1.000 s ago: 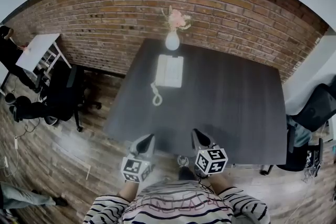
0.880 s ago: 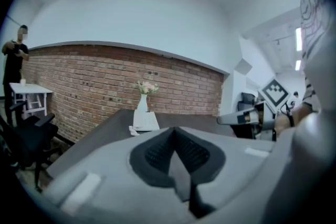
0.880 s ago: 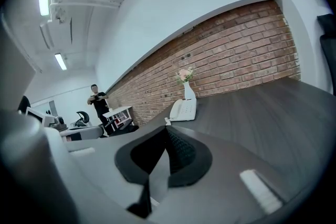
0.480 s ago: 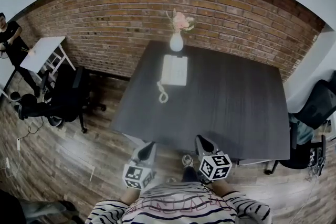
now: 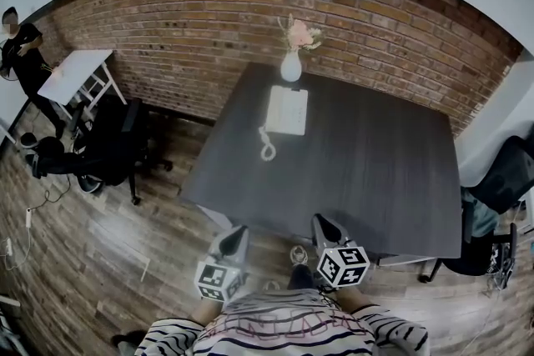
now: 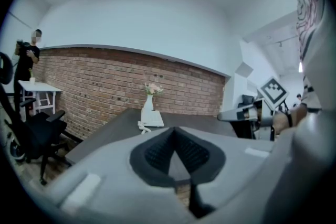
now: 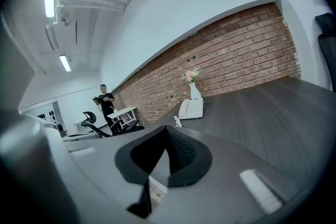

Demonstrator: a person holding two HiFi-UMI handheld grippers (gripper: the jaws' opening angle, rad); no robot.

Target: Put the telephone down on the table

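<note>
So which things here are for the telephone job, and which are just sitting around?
For the job:
- telephone, already lying on the dark table
- left gripper and right gripper, both shut and empty, near the table's front edge

Just sitting around:
- vase of flowers, behind the telephone
- black office chair
- small white table
- person by the wall

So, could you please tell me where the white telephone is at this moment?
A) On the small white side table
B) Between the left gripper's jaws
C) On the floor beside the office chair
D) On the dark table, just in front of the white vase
D: the telephone lies flat on the table right in front of the vase, far from the left gripper and right gripper, both shut and empty.
</note>
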